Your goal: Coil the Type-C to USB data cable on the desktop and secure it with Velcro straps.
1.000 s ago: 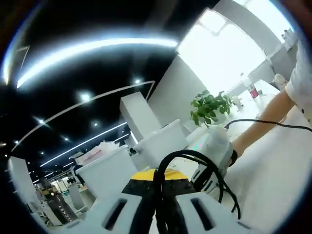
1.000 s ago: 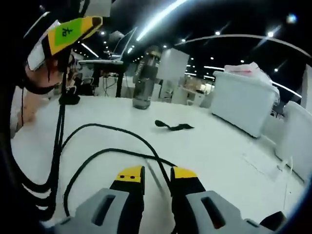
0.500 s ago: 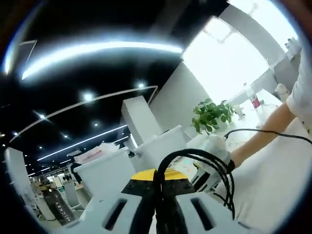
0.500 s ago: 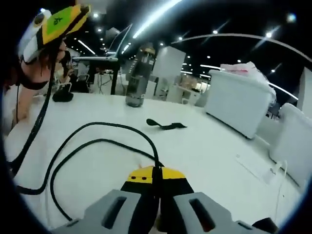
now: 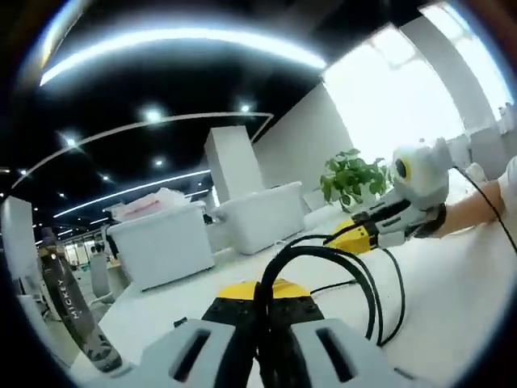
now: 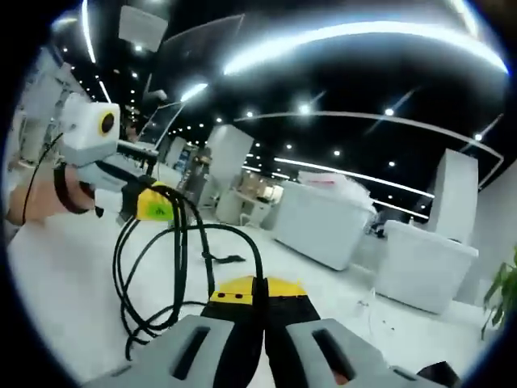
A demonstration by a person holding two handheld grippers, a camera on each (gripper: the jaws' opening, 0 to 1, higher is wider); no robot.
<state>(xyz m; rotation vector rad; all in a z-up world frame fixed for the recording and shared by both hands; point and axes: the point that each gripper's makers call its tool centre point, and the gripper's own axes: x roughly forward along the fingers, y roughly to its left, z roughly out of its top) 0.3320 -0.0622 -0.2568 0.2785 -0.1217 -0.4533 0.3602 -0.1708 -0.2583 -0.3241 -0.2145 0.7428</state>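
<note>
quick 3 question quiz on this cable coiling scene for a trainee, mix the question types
1. True or false: the right gripper is shut on the black cable.
2. What lies on the white desktop beyond the loops, in the right gripper view? A) a black strap B) scissors C) a mug
3. Fill in: the left gripper holds the cable in hanging ____.

Key: 1 true. 2 A, the black strap. 3 loops.

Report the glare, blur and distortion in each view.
Left gripper view: the window is blown out white, ceiling light strips smear and bow with fisheye curvature. Right gripper view: ceiling strips flare too, while the cable stays sharp.
</note>
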